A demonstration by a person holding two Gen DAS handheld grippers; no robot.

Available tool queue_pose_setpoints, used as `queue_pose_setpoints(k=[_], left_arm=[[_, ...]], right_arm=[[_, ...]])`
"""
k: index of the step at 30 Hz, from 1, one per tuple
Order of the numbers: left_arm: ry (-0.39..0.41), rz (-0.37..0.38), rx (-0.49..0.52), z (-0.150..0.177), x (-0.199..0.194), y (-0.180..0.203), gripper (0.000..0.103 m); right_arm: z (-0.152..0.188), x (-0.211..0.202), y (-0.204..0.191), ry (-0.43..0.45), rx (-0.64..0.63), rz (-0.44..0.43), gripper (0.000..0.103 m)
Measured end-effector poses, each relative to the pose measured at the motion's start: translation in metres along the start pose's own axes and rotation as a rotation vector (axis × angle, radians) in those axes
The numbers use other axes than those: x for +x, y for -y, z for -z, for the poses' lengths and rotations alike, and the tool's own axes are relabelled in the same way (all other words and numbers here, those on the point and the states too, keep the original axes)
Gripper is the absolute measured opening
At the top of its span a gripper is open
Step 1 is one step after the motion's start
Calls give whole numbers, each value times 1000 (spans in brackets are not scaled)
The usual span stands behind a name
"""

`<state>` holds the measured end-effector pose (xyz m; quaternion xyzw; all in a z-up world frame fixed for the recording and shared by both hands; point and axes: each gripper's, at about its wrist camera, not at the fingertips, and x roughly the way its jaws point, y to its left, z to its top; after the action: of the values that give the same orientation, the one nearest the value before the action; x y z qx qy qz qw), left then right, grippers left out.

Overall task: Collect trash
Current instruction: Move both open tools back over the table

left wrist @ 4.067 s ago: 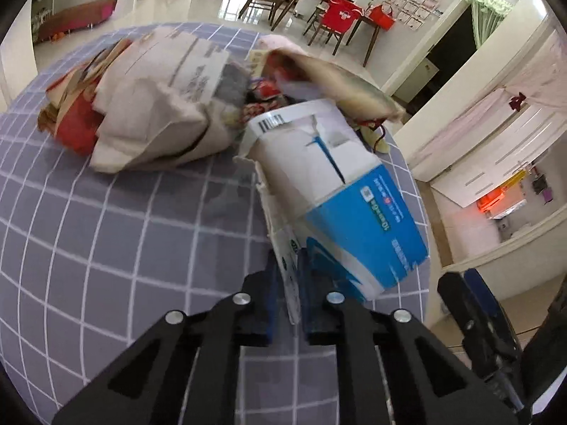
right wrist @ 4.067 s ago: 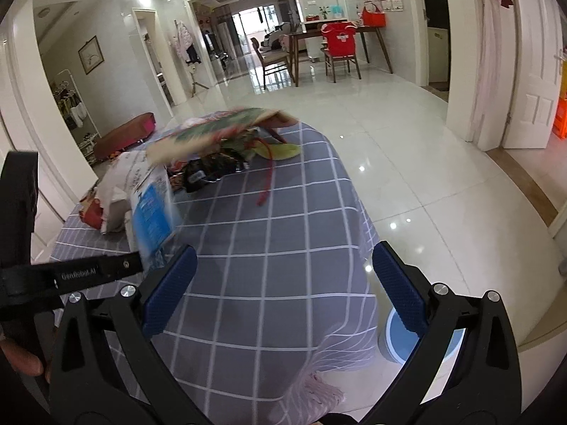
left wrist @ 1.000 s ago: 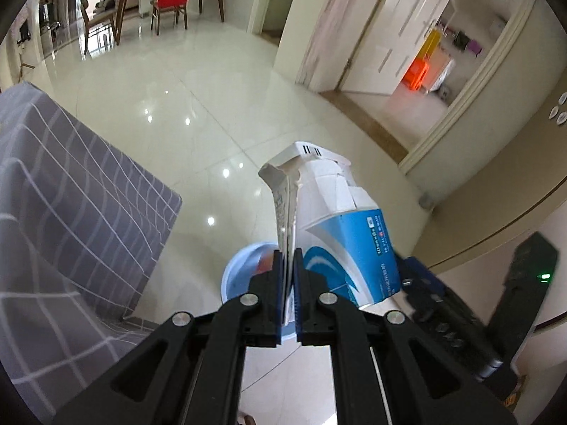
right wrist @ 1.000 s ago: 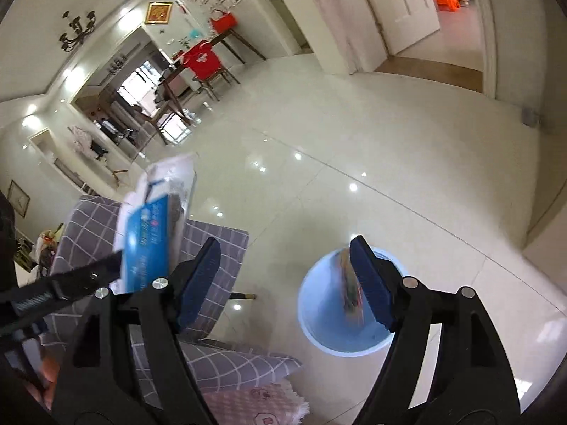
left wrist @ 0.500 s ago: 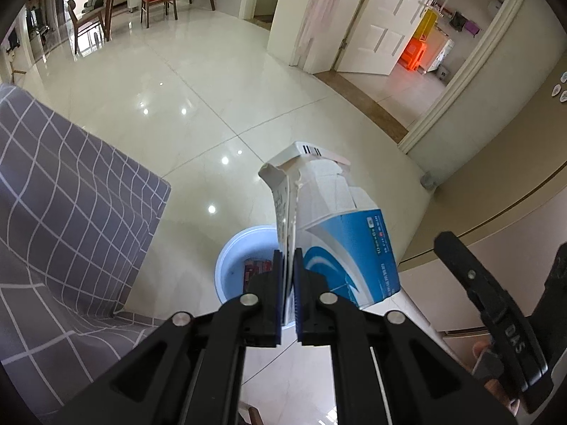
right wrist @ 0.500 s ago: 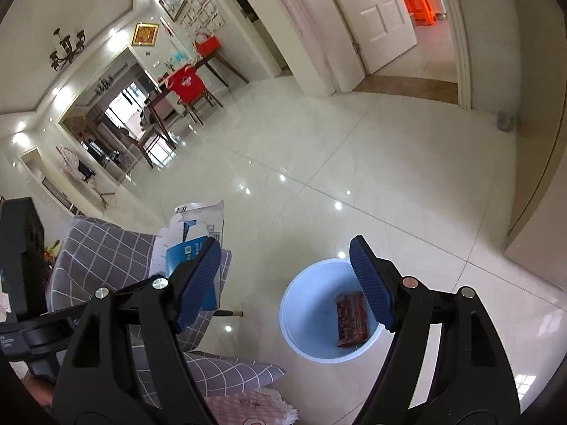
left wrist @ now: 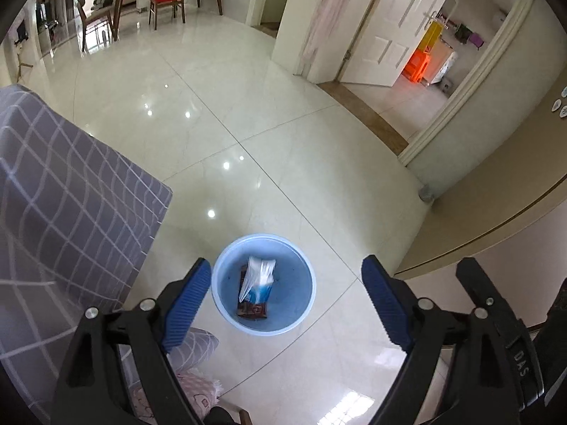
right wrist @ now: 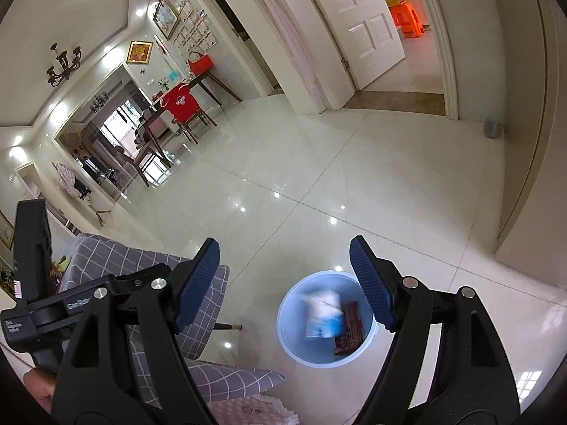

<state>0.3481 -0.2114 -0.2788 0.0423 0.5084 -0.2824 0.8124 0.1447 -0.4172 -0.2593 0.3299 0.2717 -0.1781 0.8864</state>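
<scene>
Your left gripper (left wrist: 285, 294) has just been opening and now stands wide with nothing between its pads; the blue-and-white carton (left wrist: 260, 279) it let go lies in the pale blue bin (left wrist: 226, 311) straight below and ahead of it, on top of a dark red-brown packet (left wrist: 252, 310), its long axis running away from you. Your right gripper (right wrist: 283, 283) is also spread and empty, the bin low between its fingers; more trash should lie back on the grey checked tablecloth (left wrist: 71, 212) to your left, nearer the left hand. Readable writing: "DAS" (left wrist: 520, 363) on the right tool; the carton's print is too blurred.
</scene>
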Motion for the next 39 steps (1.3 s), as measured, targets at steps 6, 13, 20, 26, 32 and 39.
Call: queue_pose_setpoints(k=[6,13,20,26,32,39], left_arm=[[53,-41,-26,9,-41,-11,85],[160,-101,-47,21,-110,-28,85],[271,-267,-81,36,-194,-82,85],[323,-399,-255,57,-245,-173,85],[327,-429,-436,85,-270,-263,85],[300,-397,-490,79,-265,-312,83]], right_arm=[[0,-13,-25,-9,-34,-48,75],[2,-39,-81,-7,-111,-148,76],[17,-53,-164,-37,-240,-258,78],[46,-43,-241,-103,-355,-350,78],[83,-20,-310,-186,-465,-408,78],[110,15,-368,-246,-537,-426,78]])
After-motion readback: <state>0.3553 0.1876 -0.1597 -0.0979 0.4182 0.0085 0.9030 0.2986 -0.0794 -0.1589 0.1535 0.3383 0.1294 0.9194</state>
